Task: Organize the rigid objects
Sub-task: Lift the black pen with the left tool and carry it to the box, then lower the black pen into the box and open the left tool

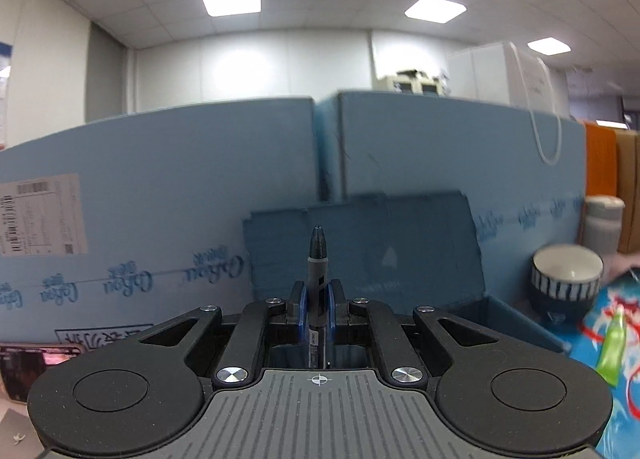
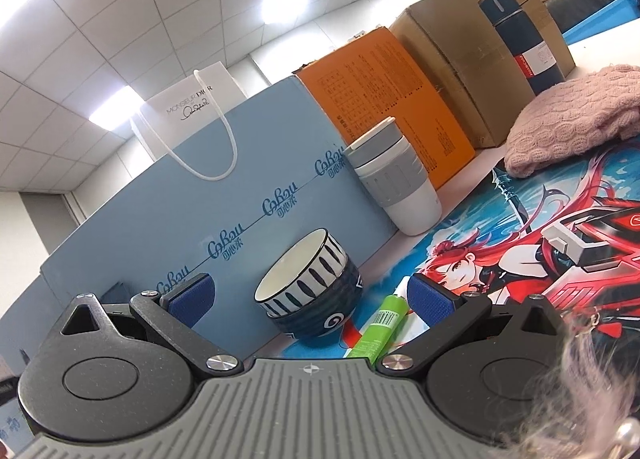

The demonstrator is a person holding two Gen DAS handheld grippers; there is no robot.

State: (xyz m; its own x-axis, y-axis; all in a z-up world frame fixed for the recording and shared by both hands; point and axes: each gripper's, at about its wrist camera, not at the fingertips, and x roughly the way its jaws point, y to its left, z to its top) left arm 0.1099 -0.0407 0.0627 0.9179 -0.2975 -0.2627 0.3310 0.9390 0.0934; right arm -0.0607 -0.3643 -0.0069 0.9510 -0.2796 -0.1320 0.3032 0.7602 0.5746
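Left hand-held gripper: jaws closed tight on a grey pen, which sticks straight out past the pads, cap forward. Just ahead and below sits a small open blue box against the big blue carton. Likely destination, so carry the pen over the opening, tip it down, and let go only once the cap is inside the walls.

Right hand-held gripper: jaws wide apart, holding nothing. A striped bowl and green tube lie between its fingers on the printed mat. Keep it clear of the bowl.
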